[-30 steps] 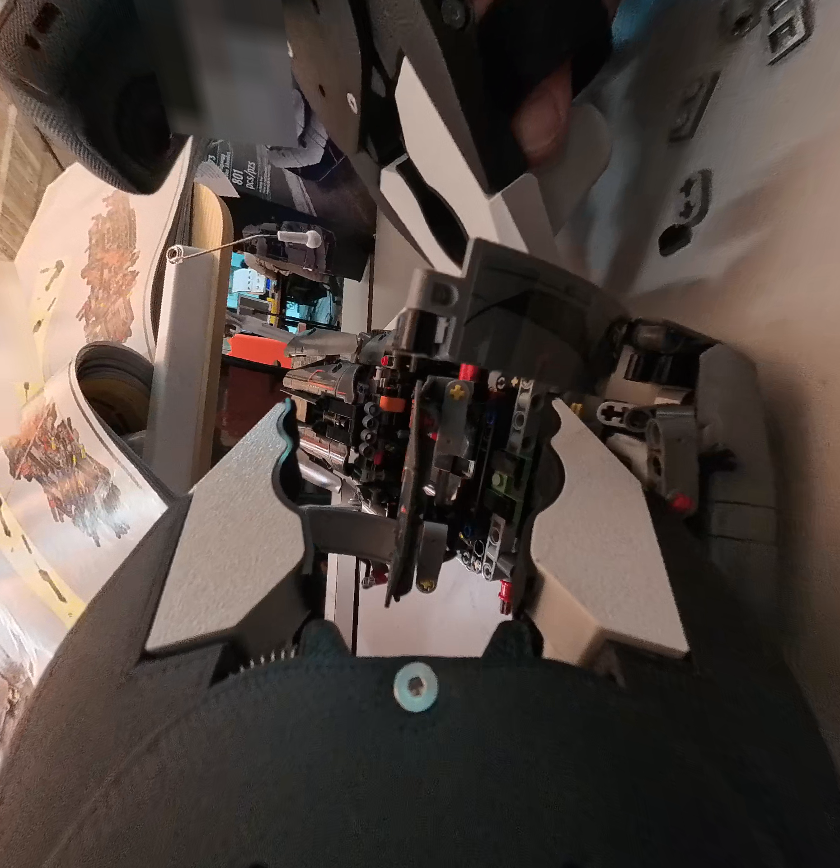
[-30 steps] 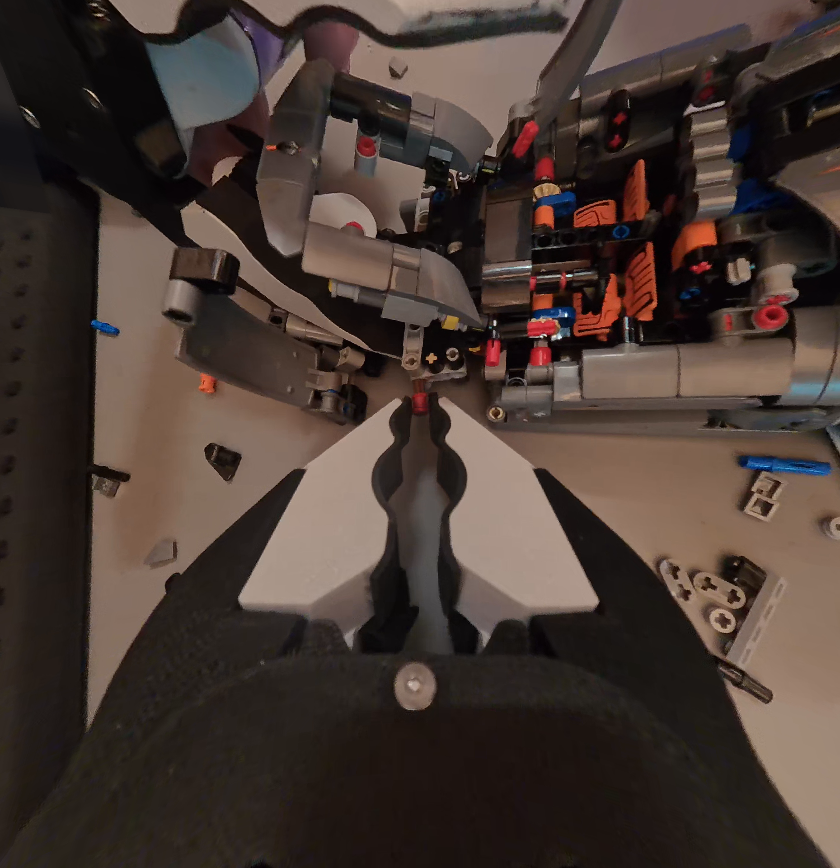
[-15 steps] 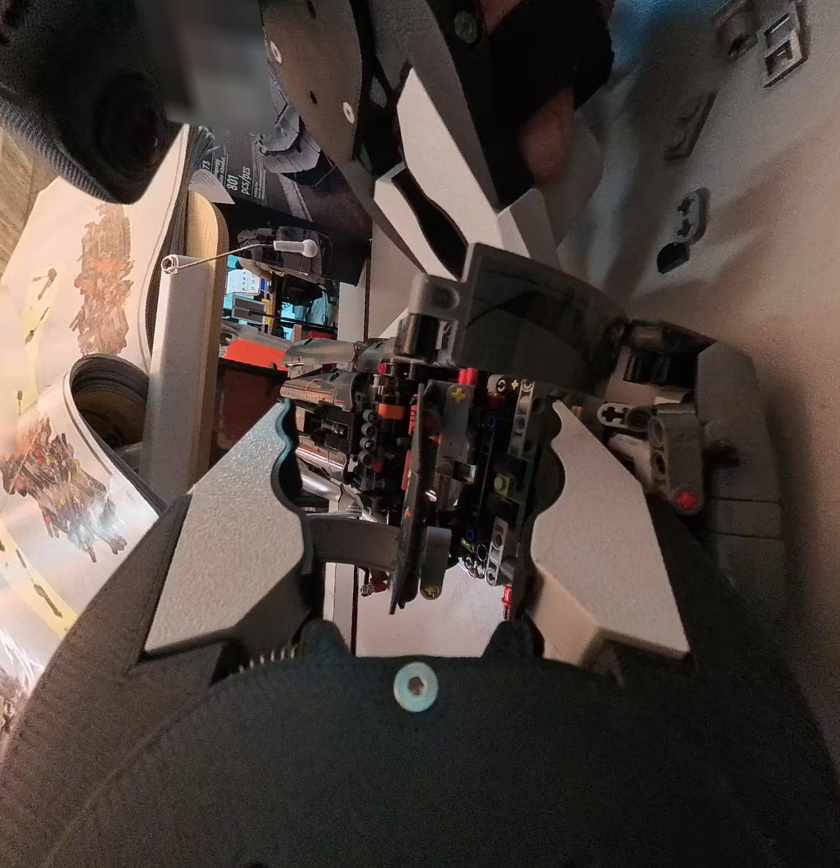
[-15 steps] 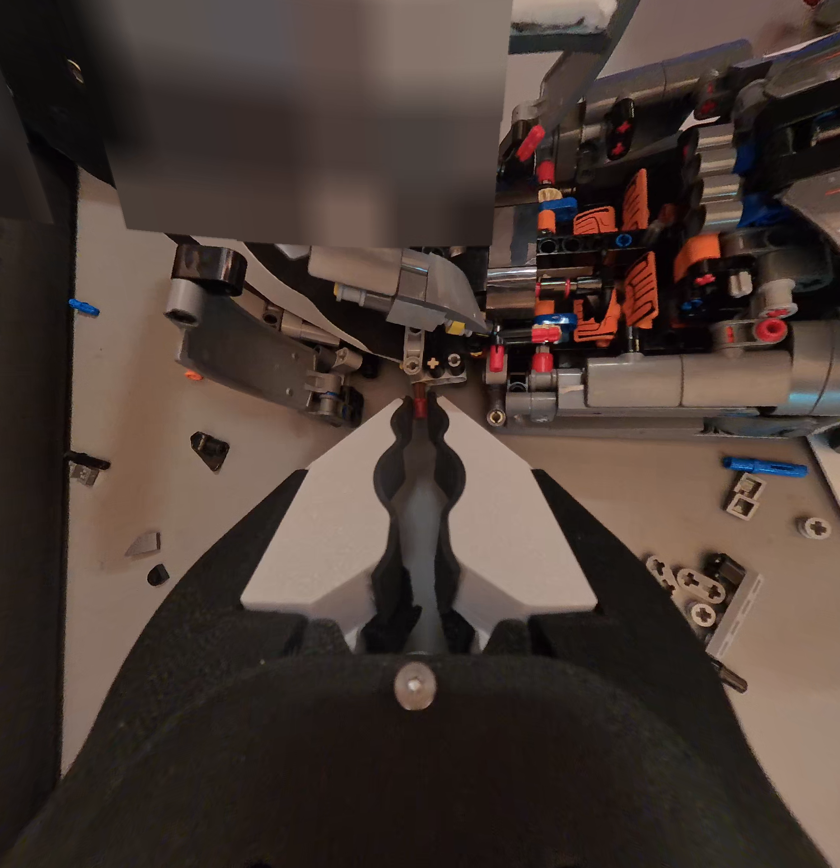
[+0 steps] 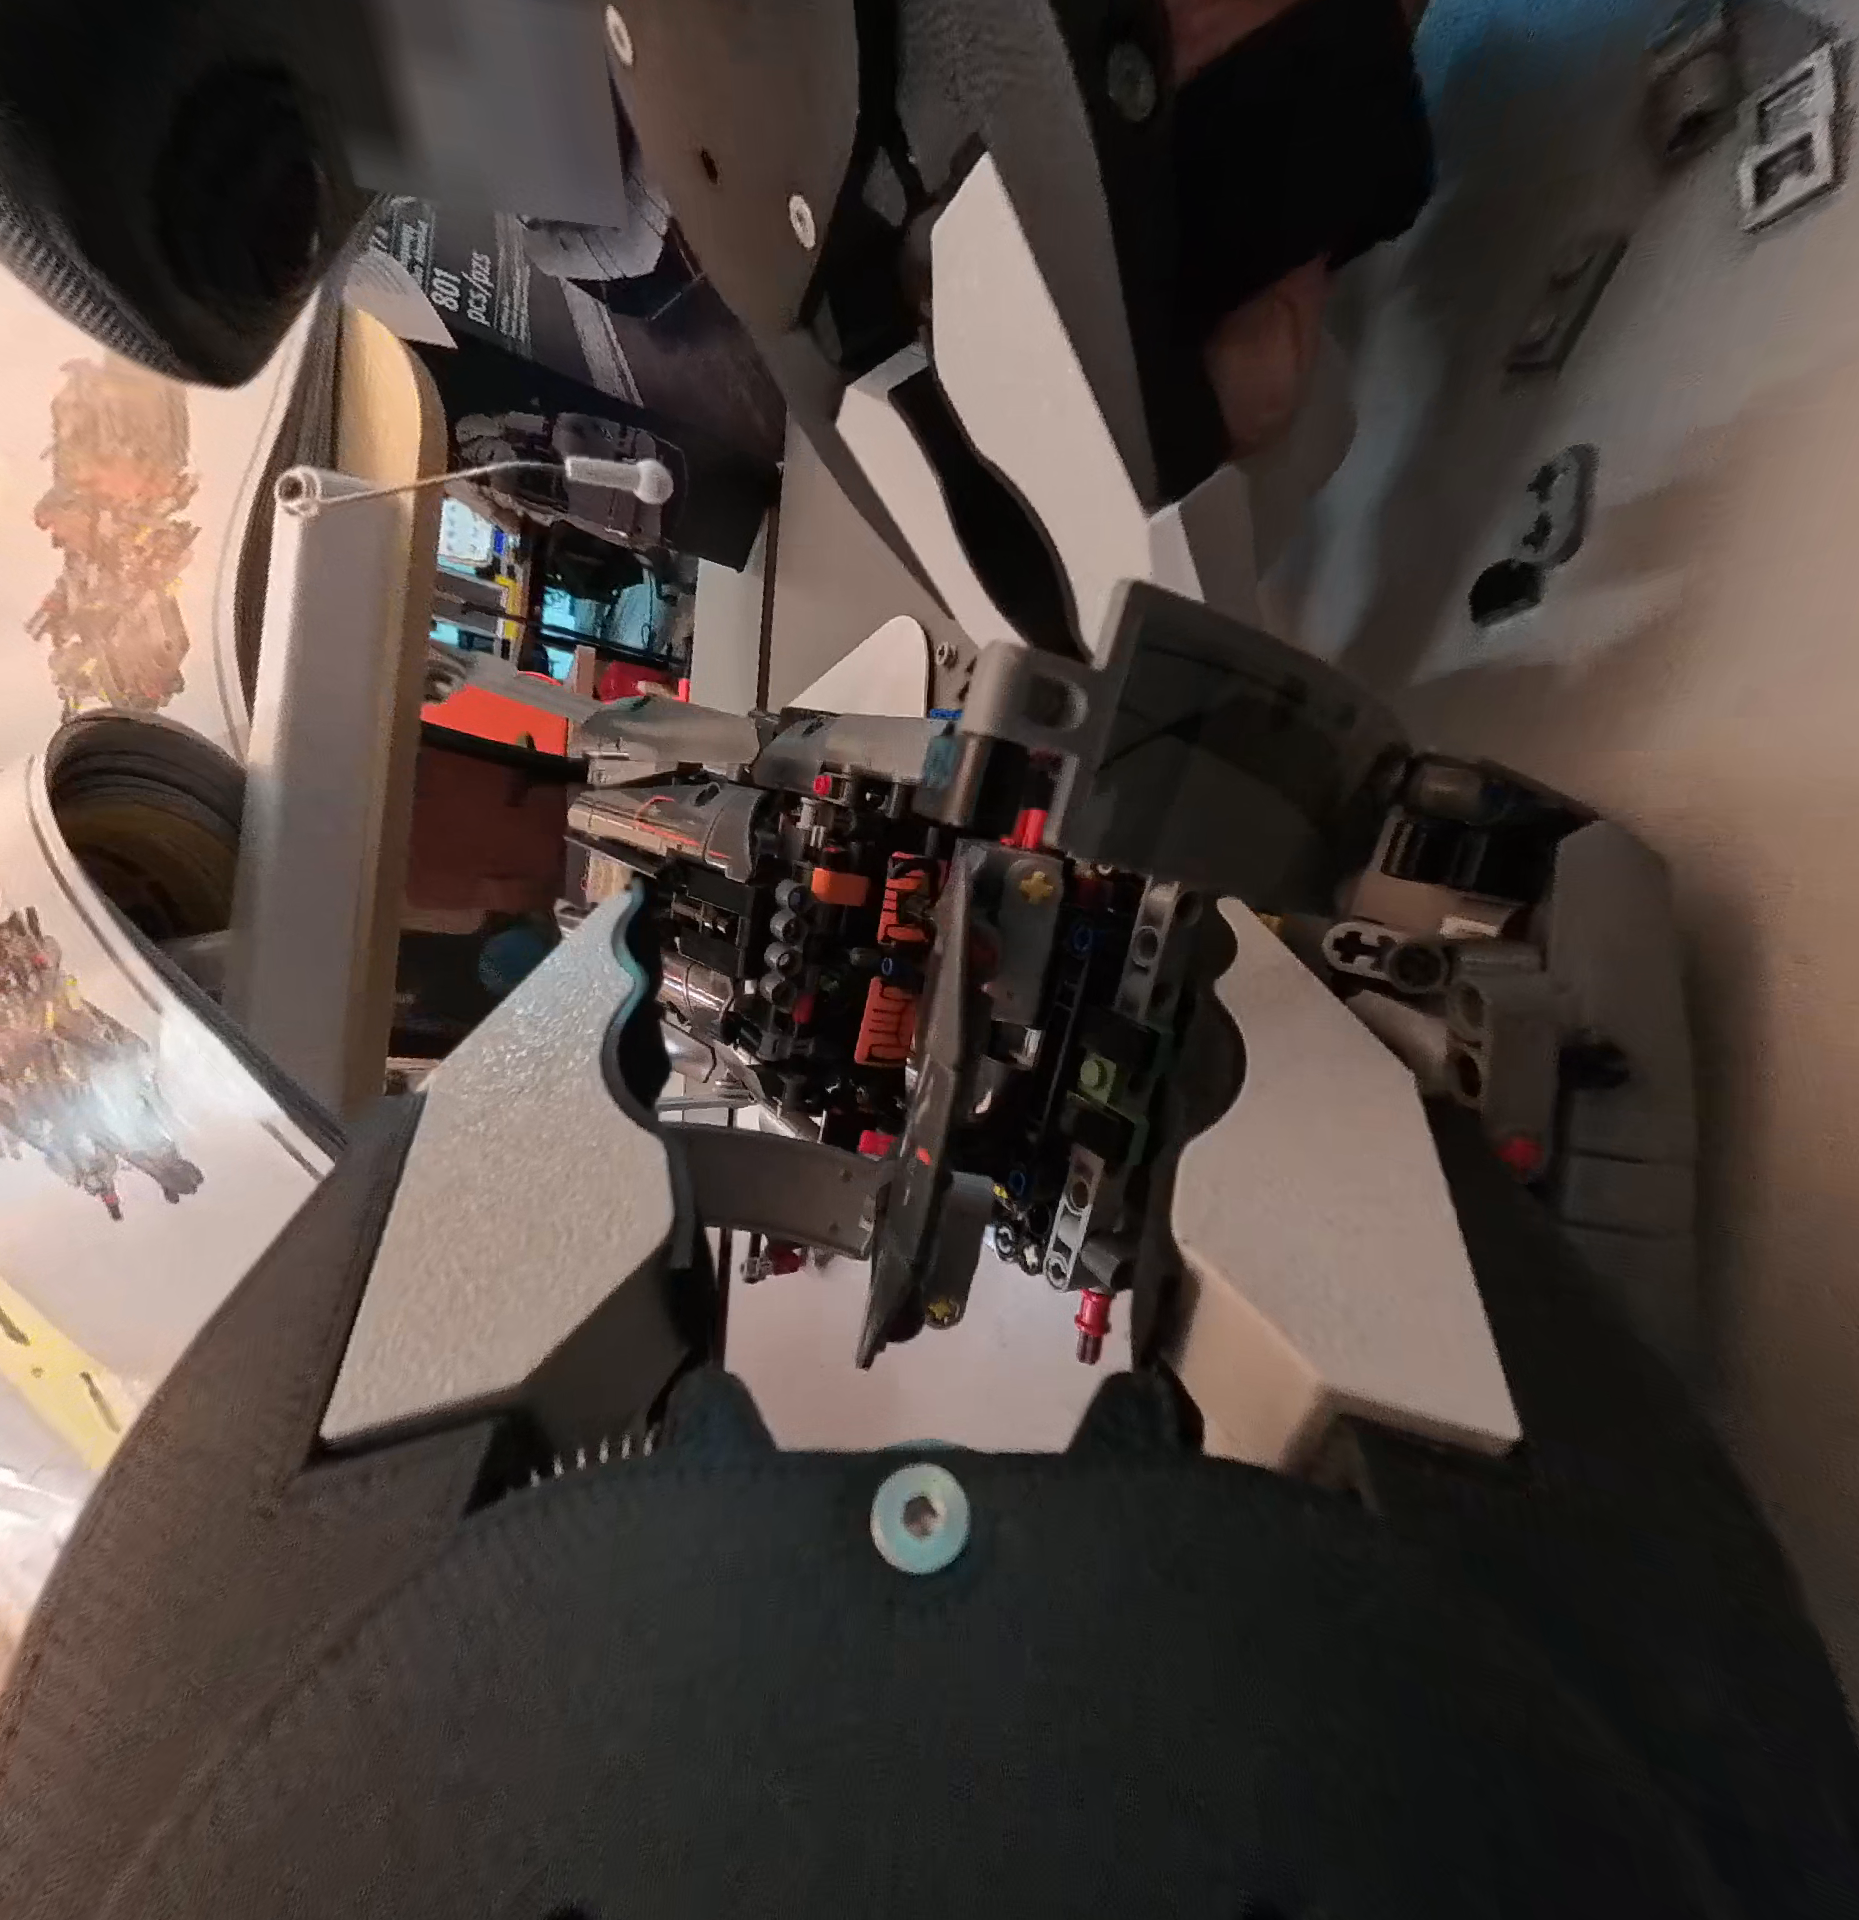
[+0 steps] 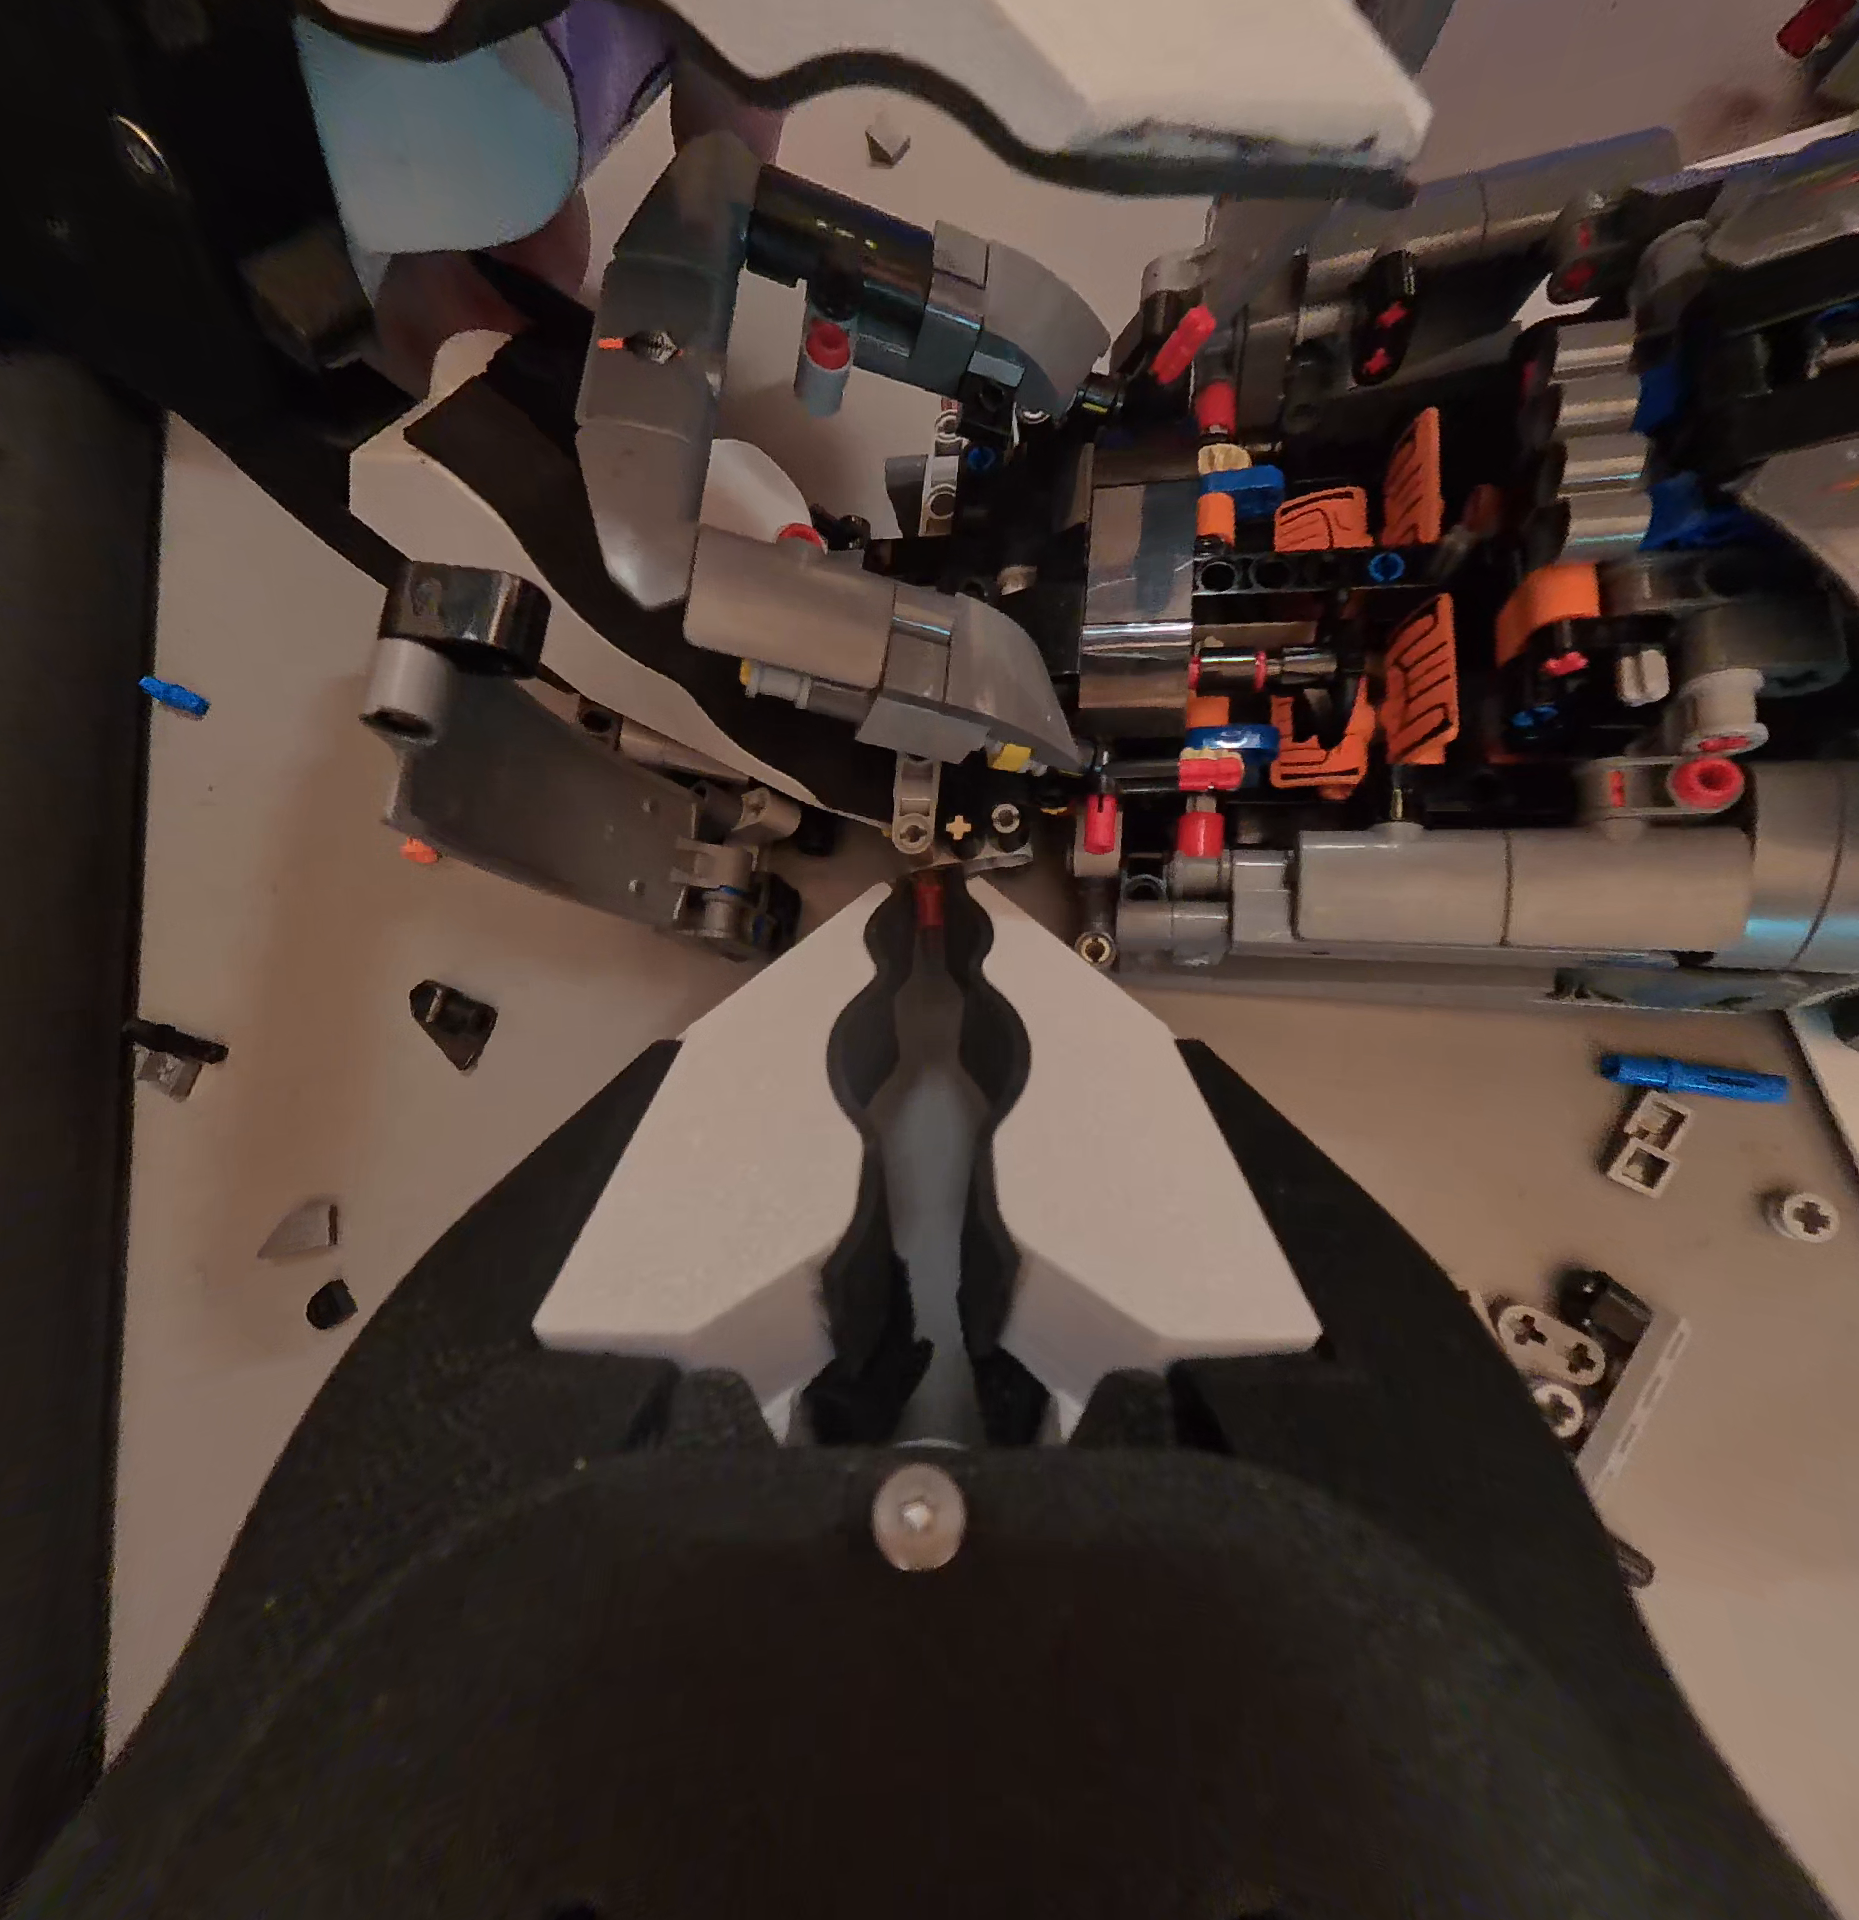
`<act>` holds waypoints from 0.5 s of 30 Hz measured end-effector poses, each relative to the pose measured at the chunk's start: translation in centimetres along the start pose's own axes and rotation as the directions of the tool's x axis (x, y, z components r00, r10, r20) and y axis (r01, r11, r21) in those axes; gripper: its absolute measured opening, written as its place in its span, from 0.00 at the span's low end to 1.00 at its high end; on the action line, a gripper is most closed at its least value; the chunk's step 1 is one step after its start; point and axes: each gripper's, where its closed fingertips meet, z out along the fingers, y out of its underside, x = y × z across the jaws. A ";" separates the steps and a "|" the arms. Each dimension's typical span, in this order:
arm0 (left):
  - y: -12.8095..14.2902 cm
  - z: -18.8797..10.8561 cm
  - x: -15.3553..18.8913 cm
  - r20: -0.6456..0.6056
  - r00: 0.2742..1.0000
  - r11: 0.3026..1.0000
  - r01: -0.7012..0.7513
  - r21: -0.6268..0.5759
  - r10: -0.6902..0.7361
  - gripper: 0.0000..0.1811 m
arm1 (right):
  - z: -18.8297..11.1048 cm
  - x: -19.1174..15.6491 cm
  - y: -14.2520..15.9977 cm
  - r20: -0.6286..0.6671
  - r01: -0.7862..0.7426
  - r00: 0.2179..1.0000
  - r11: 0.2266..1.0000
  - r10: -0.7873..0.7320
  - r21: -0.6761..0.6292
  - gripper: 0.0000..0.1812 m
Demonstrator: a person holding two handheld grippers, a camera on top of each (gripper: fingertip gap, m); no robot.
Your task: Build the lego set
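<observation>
- On the pale table (image 6: 1320,1143), the lego model (image 6: 1424,644), a long grey-and-black studless build with ribbed orange inserts, fills the upper right.
- Between the left gripper (image 5: 920,1003) and its wide-spread white wedge fingers sits the model's end; the right pad touches it, the left contact is unclear.
- At the model's near edge, the right gripper (image 6: 930,904) is clamped on a small red pin (image 6: 927,902).
- Right of the grippers, loose pieces dot the table: a blue axle (image 6: 1694,1075) and grey connectors (image 6: 1559,1351).

Left gripper (image 5: 925,997) spread, right gripper (image 6: 930,904) pinched.
</observation>
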 end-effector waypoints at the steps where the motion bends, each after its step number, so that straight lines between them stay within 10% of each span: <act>1: 0.0 0.0 0.0 0.003 1.000 1.000 -0.010 0.005 0.010 0.53 | 0.0 0.0 0.0 -0.002 0.001 1.000 1.000 -0.001 -0.005 0.01; 15: -0.4 0.1 0.1 0.028 0.999 0.999 -0.031 0.040 0.030 0.53 | -1.5 0.1 0.6 -0.016 0.038 0.999 0.999 -0.038 -0.011 0.01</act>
